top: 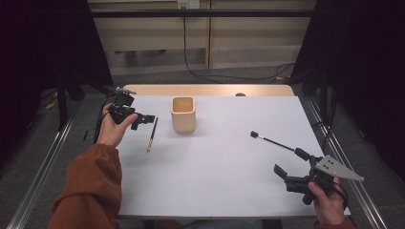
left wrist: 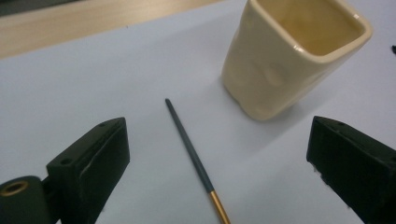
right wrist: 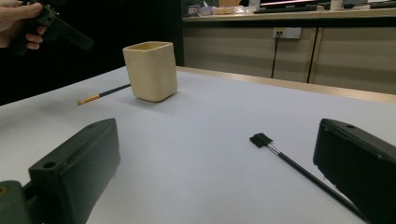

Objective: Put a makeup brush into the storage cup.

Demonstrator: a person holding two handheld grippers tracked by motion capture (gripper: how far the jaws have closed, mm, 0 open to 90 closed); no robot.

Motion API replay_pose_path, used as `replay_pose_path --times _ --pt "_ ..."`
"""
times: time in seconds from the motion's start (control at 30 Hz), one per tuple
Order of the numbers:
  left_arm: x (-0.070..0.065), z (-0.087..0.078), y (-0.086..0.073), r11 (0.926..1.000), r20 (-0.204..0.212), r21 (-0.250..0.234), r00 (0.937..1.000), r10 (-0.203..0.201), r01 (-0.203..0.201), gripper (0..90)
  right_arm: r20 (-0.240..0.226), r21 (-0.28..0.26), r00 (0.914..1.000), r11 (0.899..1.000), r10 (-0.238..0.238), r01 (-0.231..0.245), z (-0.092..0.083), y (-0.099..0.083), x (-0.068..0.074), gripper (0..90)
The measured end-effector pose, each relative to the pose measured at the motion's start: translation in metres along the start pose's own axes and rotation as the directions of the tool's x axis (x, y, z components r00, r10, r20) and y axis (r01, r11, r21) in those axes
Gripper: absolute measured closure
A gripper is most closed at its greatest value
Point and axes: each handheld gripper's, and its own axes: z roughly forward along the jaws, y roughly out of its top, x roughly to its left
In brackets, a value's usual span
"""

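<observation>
Wide-open jaws of the right gripper point(top: 286, 175) flank a black brush point(top: 277, 141) on the worktop point(top: 224, 176). Left gripper point(top: 143, 119), jaws wide, hovers over a pencil point(top: 152, 135) beside the cream cup point(top: 183, 114).

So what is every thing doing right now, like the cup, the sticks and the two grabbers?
Cream square ceramic cup: upright, looks empty.
Thin dark brush with gold end: lying flat, untouched.
Black flat-tipped brush: lying flat, untouched.
Left gripper: open, holding nothing.
Right gripper: open, holding nothing.
</observation>
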Motion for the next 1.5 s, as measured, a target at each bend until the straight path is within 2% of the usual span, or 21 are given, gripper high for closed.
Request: replay_pose_path --times 0.13,0.23,0.3,0.43,0.57,0.63,0.67,0.7,0.73,0.8,0.87,0.93,0.97,1.07,1.1,1.17,1.27,1.33,1.43,1.5 --pt "0.001 0.004 0.003 0.9983 0.000 0.055 0.9998 -0.018 0.018 6.0 0.000 0.001 1.0000 1.000 0.001 -0.001 0.000 0.000 0.000 0.0" --pt "-0.001 0.008 0.005 0.9927 0.002 0.119 0.9998 -0.020 0.020 6.4 -0.001 0.003 1.0000 1.000 -0.006 0.006 0.001 0.000 0.000 0.0" --pt "-0.002 0.011 0.005 0.9879 0.024 0.154 0.9995 -0.023 0.019 8.5 -0.003 0.007 1.0000 1.000 -0.006 0.006 0.001 0.000 0.000 0.0" --pt "-0.001 0.023 0.003 0.9647 0.020 0.262 0.9992 -0.035 0.029 9.2 -0.007 0.018 1.0000 1.000 0.004 -0.003 0.001 -0.001 0.000 0.0" --pt "0.000 0.033 0.002 0.9437 -0.015 0.326 0.9983 -0.057 0.058 9.6 -0.012 0.021 0.9999 1.000 0.005 -0.005 0.002 -0.001 0.001 0.0" --pt "0.000 0.037 0.002 0.9319 -0.030 0.357 0.9980 -0.056 0.063 9.2 -0.017 0.026 0.9998 1.000 -0.001 0.001 0.002 -0.001 0.000 0.0" --pt "0.000 0.039 0.001 0.9234 -0.034 0.377 0.9972 -0.066 0.074 9.2 -0.017 0.026 0.9998 1.000 -0.001 0.001 0.002 -0.001 0.000 0.0" --pt "0.000 0.040 0.001 0.9176 -0.035 0.392 0.9977 -0.058 0.067 9.5 -0.018 0.027 0.9998 1.000 -0.002 0.002 0.003 -0.001 0.000 0.0" --pt "-0.001 0.042 0.001 0.9159 -0.045 0.395 0.9971 -0.060 0.073 9.7 -0.017 0.029 0.9998 1.000 0.000 0.001 0.003 -0.001 0.000 0.0" --pt "-0.002 0.043 0.002 0.9071 -0.064 0.414 0.9964 -0.055 0.077 8.9 -0.018 0.029 0.9998 1.000 0.000 0.001 0.003 -0.001 0.000 0.0" --pt "-0.002 0.046 0.003 0.8939 -0.070 0.440 0.9955 -0.064 0.088 8.7 -0.018 0.029 0.9998 1.000 -0.002 0.002 0.003 -0.001 0.001 0.0" --pt "-0.003 0.048 0.003 0.8815 -0.063 0.465 0.9962 -0.061 0.083 8.1 -0.019 0.030 0.9998 1.000 -0.002 0.002 0.003 -0.001 0.001 0.0" --pt "-0.004 0.050 0.003 0.8777 -0.070 0.470 0.9950 -0.072 0.096 8.2 -0.019 0.030 0.9998 1.000 -0.001 0.002 0.003 -0.001 0.001 0.0" --pt "-0.006 0.054 0.003 0.8631 -0.064 0.499 0.9966 -0.053 0.077 10.4 -0.019 0.030 0.9998 1.000 0.000 0.001 0.003 -0.002 0.001 0.0" --pt "-0.007 0.055 0.003 0.8610 -0.068 0.504 0.9969 -0.041 0.070 11.2 -0.019 0.031 0.9998 1.000 0.000 0.001 0.003 -0.002 0.001 0.0" --pt "-0.008 0.057 0.003 0.8618 -0.067 0.502 0.9966 -0.048 0.075 9.9 -0.016 0.033 0.9999 0.999 0.003 -0.002 0.003 -0.002 0.001 0.0" --pt "-0.008 0.058 0.003 0.8571 -0.055 0.510 0.9972 -0.050 0.071 12.2 -0.015 0.033 0.9999 0.999 0.004 -0.003 0.003 -0.002 0.000 0.0" --pt "-0.009 0.058 0.003 0.8552 -0.074 0.511 0.9958 -0.054 0.084 11.7 -0.016 0.034 0.9999 0.999 0.003 -0.002 0.003 -0.002 0.001 0.0" --pt "-0.009 0.060 0.002 0.8437 -0.087 0.528 0.9943 -0.061 0.098 16.3 -0.017 0.036 0.9999 0.999 0.001 -0.001 0.003 -0.002 0.001 0.0" --pt "-0.009 0.062 0.001 0.8436 -0.090 0.522 0.9918 -0.091 0.125 19.5 -0.017 0.035 0.9998 0.999 -0.001 0.002 0.003 -0.002 0.001 0.0"
